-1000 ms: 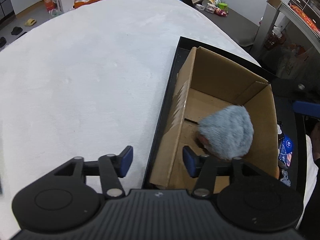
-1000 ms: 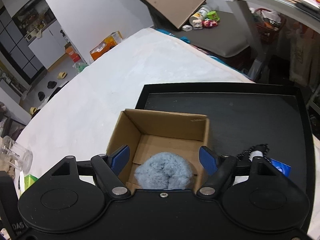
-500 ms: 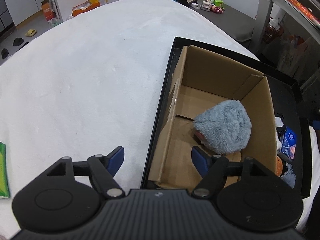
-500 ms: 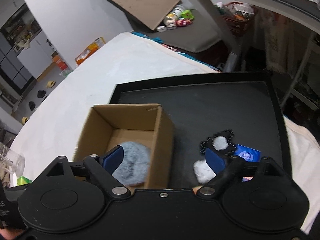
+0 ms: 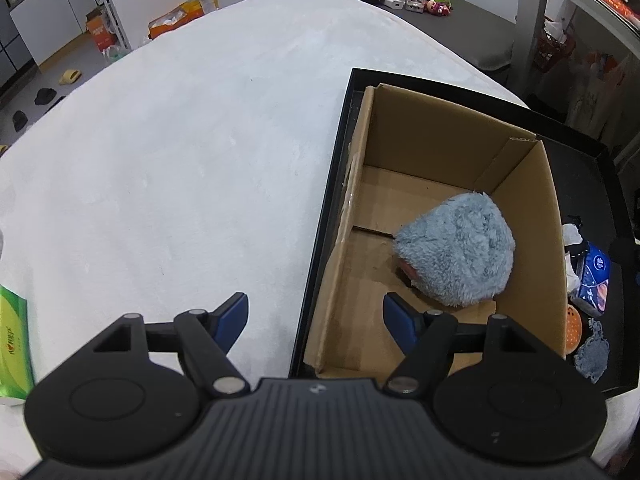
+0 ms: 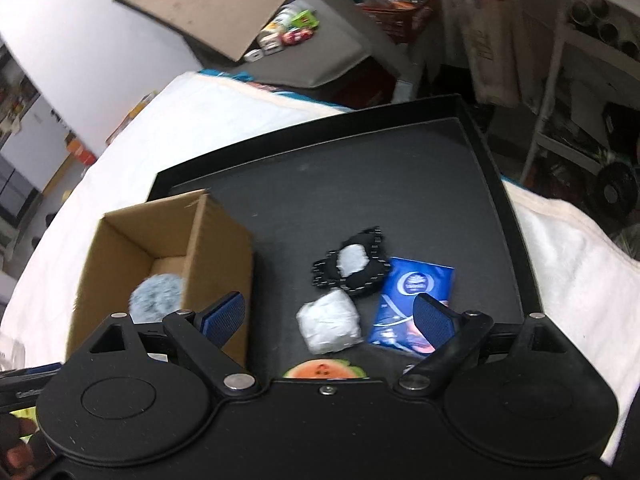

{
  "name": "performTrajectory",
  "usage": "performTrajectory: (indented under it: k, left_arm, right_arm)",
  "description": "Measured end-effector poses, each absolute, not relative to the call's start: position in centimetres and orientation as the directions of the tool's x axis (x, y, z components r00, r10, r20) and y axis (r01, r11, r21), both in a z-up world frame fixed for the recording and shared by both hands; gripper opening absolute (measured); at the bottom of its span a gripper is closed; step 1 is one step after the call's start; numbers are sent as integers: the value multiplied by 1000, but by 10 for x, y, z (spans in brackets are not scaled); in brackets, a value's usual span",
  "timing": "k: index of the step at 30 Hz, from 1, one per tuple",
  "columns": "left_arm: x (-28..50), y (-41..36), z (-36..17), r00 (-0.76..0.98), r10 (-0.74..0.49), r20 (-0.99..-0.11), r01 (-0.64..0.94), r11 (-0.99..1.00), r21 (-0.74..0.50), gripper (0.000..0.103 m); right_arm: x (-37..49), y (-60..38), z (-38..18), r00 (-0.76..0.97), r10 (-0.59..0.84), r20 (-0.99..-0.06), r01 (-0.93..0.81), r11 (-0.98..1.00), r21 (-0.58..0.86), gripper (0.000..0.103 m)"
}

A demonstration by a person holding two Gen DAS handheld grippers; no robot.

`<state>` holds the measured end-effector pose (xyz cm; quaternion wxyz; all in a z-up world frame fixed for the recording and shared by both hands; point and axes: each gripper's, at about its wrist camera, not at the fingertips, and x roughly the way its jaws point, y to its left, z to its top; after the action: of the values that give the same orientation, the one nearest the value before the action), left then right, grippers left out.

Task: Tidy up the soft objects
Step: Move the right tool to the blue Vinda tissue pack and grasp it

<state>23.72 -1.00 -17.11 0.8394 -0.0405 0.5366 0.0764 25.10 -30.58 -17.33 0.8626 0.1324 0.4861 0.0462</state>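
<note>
A fluffy grey-blue plush lies inside the open cardboard box, which stands on the black tray. My left gripper is open and empty, straddling the box's near left wall. My right gripper is open and empty above a white soft bundle, a black-and-white soft item and a blue tissue pack on the tray. The plush and box show at the left of the right wrist view.
A watermelon-print item peeks out under the right gripper. A green pack lies on the white cloth at the left. An orange item and a grey knit piece lie beside the box.
My left gripper has pulled back and risen, with its jaws wider apart. My right gripper has swung right, from over the box to over the loose items on the tray.
</note>
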Motion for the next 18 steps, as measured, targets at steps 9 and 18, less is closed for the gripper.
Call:
performTrajectory:
  k: [9, 18]
  left_arm:
    - [240, -12, -176, 390, 128, -912, -189, 980, 57, 73]
    - [246, -26, -179, 375, 165, -912, -157, 981, 113, 73]
  right_arm:
    - [250, -334, -201, 539, 182, -822, 116, 951, 286, 87]
    - [251, -341, -229, 508, 139, -850, 155, 956, 250, 81]
